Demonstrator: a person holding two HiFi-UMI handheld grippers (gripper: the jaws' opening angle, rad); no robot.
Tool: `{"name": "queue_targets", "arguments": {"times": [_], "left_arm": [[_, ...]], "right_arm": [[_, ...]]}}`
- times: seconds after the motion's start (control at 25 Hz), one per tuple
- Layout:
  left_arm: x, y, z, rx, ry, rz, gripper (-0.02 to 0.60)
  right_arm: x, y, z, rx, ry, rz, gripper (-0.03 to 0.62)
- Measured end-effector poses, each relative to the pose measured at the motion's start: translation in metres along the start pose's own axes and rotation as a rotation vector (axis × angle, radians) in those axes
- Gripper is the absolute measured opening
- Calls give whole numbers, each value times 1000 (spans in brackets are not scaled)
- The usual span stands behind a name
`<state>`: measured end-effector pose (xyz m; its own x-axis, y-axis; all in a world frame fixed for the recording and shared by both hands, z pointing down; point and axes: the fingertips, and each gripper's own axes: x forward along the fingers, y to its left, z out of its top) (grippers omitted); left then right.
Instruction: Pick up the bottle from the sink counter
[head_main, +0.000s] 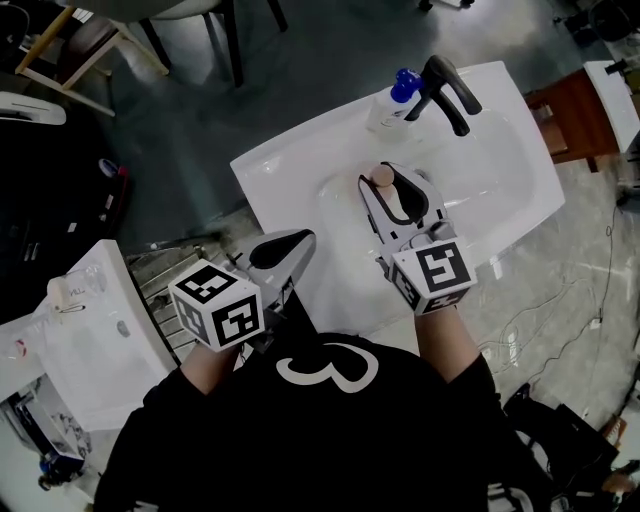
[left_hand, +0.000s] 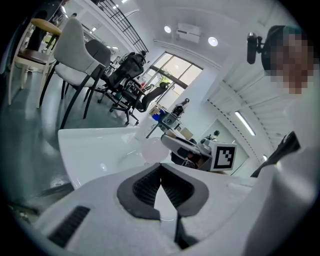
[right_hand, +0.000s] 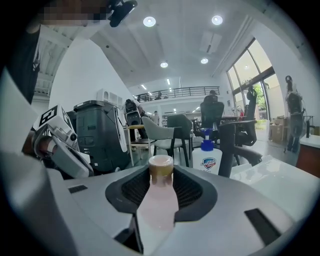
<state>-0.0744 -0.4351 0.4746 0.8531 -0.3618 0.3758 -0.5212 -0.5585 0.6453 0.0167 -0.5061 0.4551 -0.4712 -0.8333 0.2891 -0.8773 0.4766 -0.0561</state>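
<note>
At the sink basin (head_main: 490, 165), the right hand-held gripper (head_main: 392, 186) clamps the upright pink bottle (head_main: 381, 177), cap topmost, while the left hand-held gripper (head_main: 287, 246), jaws together and empty, hangs nearer the person.

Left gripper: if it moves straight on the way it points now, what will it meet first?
Probably the pink bottle held by the right gripper, straight ahead above the white sink; depth is unclear.

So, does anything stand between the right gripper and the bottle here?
Nothing visible does: the right gripper is shut on the bottle, whose capped neck shows past the jaws. The soap dispenser and the faucet stand beyond, apart from it.
</note>
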Motion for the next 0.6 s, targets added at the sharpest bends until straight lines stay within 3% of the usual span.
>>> {"name": "queue_targets", "arguments": {"times": [0.6], "left_arm": [[-8, -69, -2, 48, -75, -35, 15]], "right_arm": [[-99, 15, 37, -2, -30, 33, 144]]}}
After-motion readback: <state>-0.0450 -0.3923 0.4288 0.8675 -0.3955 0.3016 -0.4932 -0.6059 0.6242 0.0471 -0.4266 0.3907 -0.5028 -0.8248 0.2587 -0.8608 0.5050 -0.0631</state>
